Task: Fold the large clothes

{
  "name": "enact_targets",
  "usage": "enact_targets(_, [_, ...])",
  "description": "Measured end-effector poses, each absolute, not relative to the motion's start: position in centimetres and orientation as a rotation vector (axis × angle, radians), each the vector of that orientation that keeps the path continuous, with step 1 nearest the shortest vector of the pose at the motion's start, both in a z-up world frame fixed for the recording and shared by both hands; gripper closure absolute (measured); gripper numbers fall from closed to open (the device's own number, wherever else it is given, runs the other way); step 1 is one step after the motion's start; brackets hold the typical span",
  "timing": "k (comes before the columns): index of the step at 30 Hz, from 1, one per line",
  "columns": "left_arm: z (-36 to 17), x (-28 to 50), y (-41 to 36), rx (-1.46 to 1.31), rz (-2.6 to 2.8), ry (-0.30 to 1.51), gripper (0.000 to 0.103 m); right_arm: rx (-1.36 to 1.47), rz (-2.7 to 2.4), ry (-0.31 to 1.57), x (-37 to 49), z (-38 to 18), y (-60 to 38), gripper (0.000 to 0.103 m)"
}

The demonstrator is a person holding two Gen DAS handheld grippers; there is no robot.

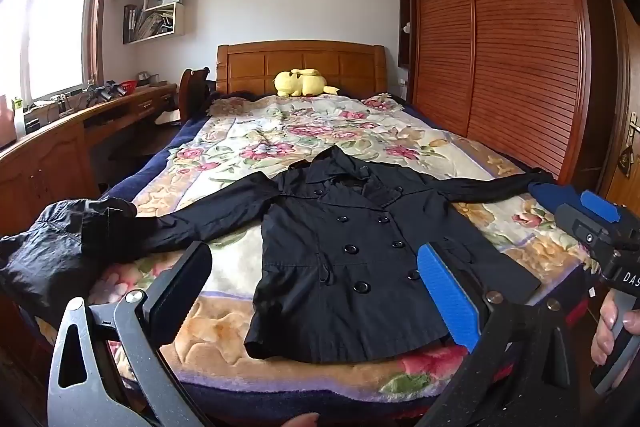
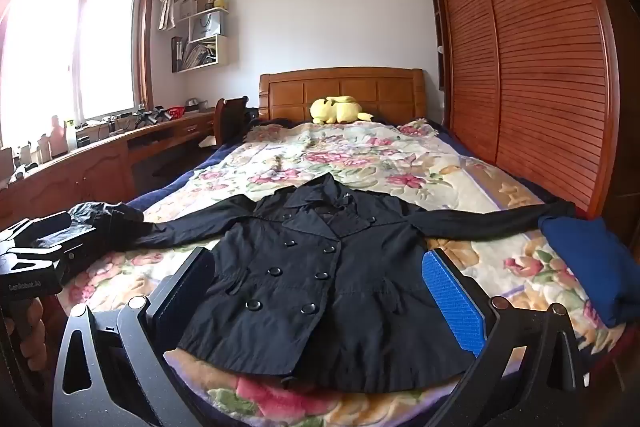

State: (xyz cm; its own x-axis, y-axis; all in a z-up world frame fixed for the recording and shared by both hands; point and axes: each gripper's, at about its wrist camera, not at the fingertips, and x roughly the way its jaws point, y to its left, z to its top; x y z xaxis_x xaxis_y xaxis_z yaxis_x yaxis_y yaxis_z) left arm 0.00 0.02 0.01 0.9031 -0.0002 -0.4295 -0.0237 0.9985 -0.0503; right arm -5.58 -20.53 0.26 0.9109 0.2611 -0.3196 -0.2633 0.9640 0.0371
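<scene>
Coat first: a black double-breasted one lies face up on the floral blanket, buttoned, collar toward the far headboard, both sleeves flung straight out to the sides. Left gripper hovers over the near end of the bed, fingers spread as wide as they go, nothing between them but air; the coat's hem sits ahead of the blue finger, while the black finger points at bare blanket just beside the coat's edge. Right gripper is likewise fully apart, gripping nothing, and here the coat's lower half lies framed between its two fingers, below their tips. Beyond the black finger, a crumpled dark garment lies at the end of one sleeve. Beyond the blue finger, a folded blue cloth rests on the other cuff. Straight ahead of both pairs of fingers, a yellow plush toy sits against the headboard.
</scene>
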Motion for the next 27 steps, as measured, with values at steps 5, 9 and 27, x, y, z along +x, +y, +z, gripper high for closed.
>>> enact_targets(5, [0.1, -0.1, -0.1, -0.027, 0.019, 0.435, 0.0, -0.004, 0.27, 0.319, -5.6, 0.2, -20.5, 0.0])
enact_targets(9, [0.1, -0.1, 0.0, -0.029, 0.023, 0.431, 0.0, -0.005, 0.27, 0.322, -5.5, 0.3, -20.5, 0.0])
enact_targets(27, [1.5, -0.8, 0.0, -0.028, 0.029, 0.413, 0.0, 0.001, 0.267, 0.313, -5.6, 0.1, -20.5, 0.0])
